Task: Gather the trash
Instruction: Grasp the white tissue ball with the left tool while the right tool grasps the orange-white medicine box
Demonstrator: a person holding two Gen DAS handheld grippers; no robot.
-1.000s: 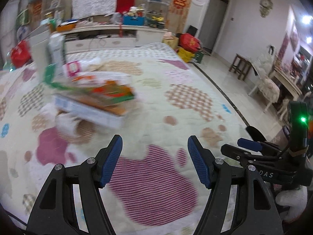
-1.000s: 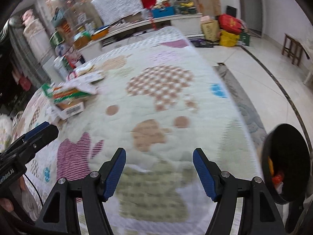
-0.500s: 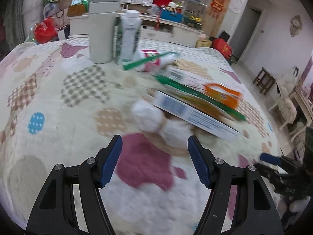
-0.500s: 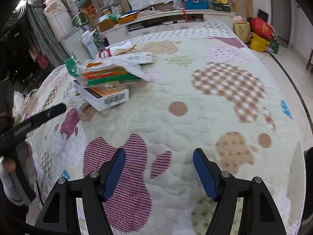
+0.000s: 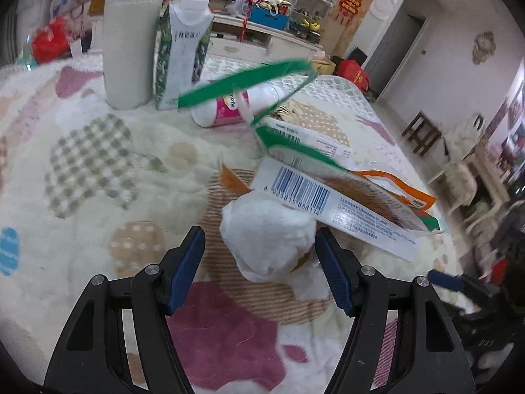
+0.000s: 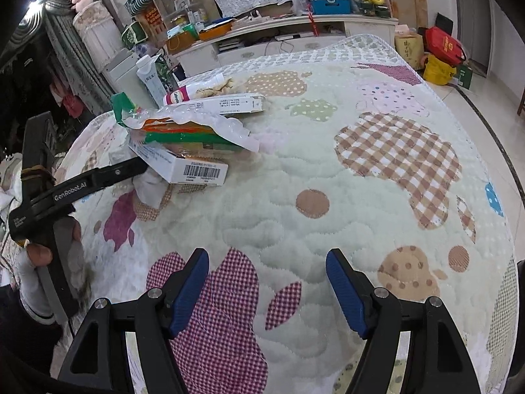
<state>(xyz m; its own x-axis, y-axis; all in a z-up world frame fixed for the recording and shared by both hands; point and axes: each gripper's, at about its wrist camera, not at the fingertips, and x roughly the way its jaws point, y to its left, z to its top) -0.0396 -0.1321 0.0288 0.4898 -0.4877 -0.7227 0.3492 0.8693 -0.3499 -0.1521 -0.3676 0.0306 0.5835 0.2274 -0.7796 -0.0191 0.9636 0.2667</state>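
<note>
The left gripper [image 5: 259,269] has closed in on the trash since half a second ago: a crumpled white tissue wad [image 5: 267,238] now sits between its spread, unclenched blue pads, apparently untouched, though blur makes that uncertain. At two o'clock from the wad lies a barcoded box [image 5: 331,208]; at eleven stand a milk carton [image 5: 183,52] and grey canister [image 5: 129,39]. The right gripper [image 6: 267,292], jaws opening and empty, hovers over bare quilt [image 6: 328,177], the trash pile [image 6: 187,144] at its ten o'clock.

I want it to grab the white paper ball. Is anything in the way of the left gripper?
Nothing visible blocks it. The crumpled white tissue sits right between the open left gripper fingers. The barcode box only rests against the tissue's far side.
</note>
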